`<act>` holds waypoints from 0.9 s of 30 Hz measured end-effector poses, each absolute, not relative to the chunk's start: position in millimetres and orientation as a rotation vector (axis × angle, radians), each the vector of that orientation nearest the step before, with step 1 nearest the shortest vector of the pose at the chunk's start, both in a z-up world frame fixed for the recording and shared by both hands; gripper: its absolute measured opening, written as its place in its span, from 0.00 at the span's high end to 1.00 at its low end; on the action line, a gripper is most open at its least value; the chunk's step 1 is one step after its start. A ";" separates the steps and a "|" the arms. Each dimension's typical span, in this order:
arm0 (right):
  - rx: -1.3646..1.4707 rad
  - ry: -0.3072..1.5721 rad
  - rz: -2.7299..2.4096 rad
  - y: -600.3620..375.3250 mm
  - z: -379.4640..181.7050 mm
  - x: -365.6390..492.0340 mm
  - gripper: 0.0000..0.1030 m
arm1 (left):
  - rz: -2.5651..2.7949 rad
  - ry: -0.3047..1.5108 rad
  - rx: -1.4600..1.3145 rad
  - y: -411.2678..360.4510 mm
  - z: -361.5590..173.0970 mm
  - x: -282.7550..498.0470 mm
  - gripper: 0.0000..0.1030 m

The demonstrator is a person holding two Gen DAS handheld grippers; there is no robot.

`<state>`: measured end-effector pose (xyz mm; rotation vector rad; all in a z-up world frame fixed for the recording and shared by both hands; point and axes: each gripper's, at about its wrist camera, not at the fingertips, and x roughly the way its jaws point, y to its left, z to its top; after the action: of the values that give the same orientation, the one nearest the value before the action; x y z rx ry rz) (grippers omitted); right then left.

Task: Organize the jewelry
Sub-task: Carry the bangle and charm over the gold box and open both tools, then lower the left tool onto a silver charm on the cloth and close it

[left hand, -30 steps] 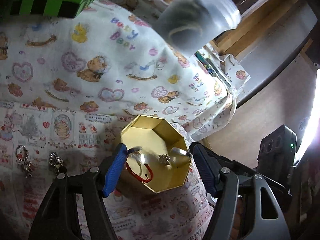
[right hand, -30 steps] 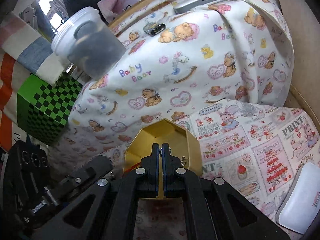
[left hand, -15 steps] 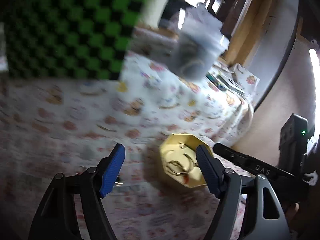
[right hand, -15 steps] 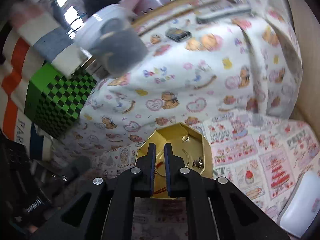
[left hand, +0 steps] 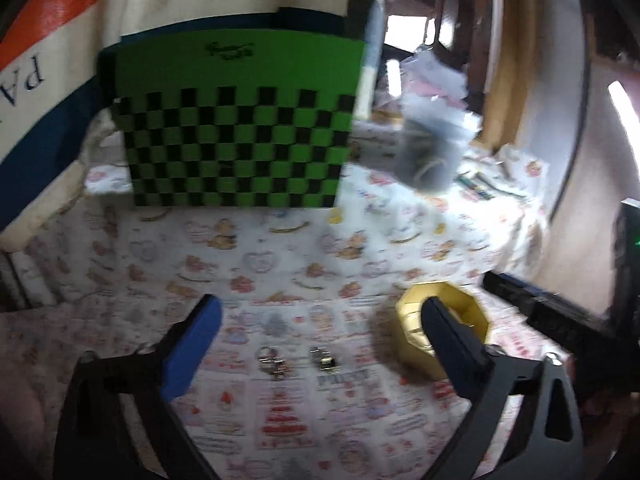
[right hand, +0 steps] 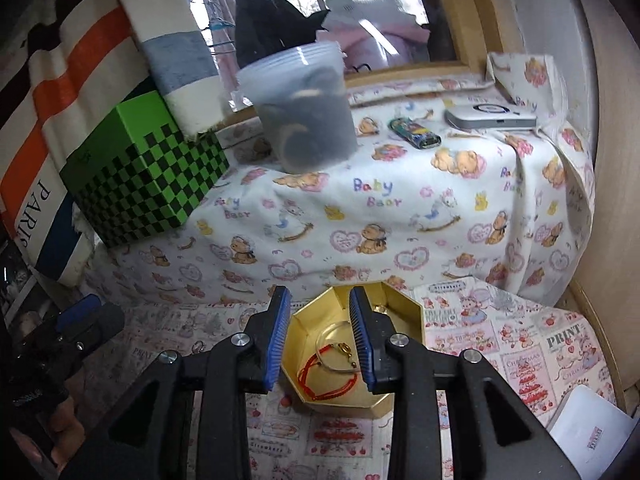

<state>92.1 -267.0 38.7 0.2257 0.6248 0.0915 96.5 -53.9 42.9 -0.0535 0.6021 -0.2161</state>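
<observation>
A gold octagonal box (right hand: 404,312) stands open on the printed cloth, holding a red cord bracelet (right hand: 320,376), a thin bangle and small pieces. My right gripper (right hand: 320,336) is open and empty just above the box's near left side. In the left wrist view the box (left hand: 412,332) sits at the right, partly behind my right finger. Two small silver jewelry pieces (left hand: 272,358) (left hand: 324,360) lie on the cloth between the fingers of my left gripper (left hand: 320,328), which is open, empty and above them.
A green checkered box (left hand: 236,128) stands behind the cloth at the left. A translucent lidded tub (right hand: 304,108) sits on the raised blanket, with a lighter (right hand: 414,132) and a white device (right hand: 492,116) beside it. A white object (right hand: 588,428) lies at the front right.
My left gripper swung left, away from the gold box, to above the two loose pieces. My right gripper opened from shut and pulled back over the box.
</observation>
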 end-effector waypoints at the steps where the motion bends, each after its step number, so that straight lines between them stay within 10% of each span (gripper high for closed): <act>1: 0.218 0.617 0.083 -266.0 39.3 91.4 0.55 | -0.203 0.605 -0.037 -53.8 40.5 97.3 0.00; 7: 0.141 0.544 0.016 -260.0 45.4 84.0 0.30 | -0.244 0.541 0.065 -51.7 27.9 95.4 0.01; 27: -0.002 0.511 -0.057 -239.6 37.4 83.8 0.17 | -0.110 0.492 -0.080 -2.7 11.4 97.4 0.01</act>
<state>83.8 -239.7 37.4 -0.0025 0.5110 -0.0572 97.4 -2.7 11.4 -0.0799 0.4921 -0.1097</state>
